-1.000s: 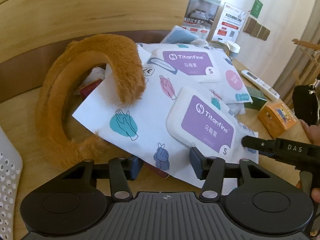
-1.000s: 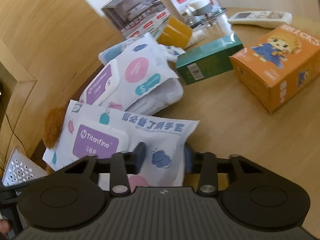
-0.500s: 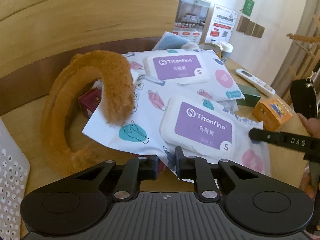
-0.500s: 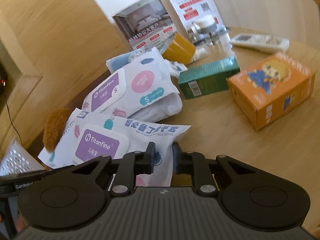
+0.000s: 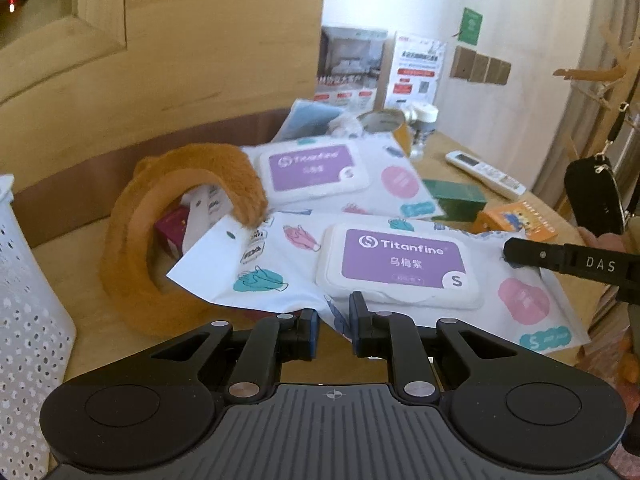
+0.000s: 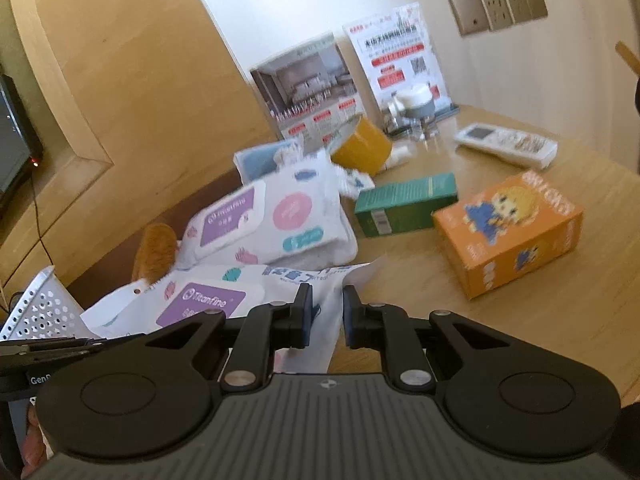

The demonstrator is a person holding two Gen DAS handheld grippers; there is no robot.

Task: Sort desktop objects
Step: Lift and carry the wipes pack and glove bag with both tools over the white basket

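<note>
A white Titanfine glove pack [image 5: 400, 264] with a purple label is lifted off the wooden desk, held from two sides. My left gripper [image 5: 334, 332] is shut on its near edge. My right gripper [image 6: 324, 316] is shut on its other end [image 6: 332, 280]; one of its fingers [image 5: 560, 258] shows in the left wrist view. A second identical pack [image 5: 316, 172] lies behind it and also shows in the right wrist view [image 6: 272, 220]. A brown furry headband [image 5: 132, 248] lies at the left, its tip resting on the held pack.
A white perforated basket [image 5: 24, 300] stands at the left. An orange brick box [image 6: 508, 236], a green box [image 6: 404, 208], a white remote [image 6: 504, 144], a yellow roll [image 6: 360, 148], small jars and leaflet stands sit on the desk [image 6: 560, 320]. A small dark red box [image 5: 172, 228] lies inside the headband.
Both grippers have shut on the near glove pack and raised it. Both cameras have risen and pulled back, and the pack's left corner now hangs free by the headband.
</note>
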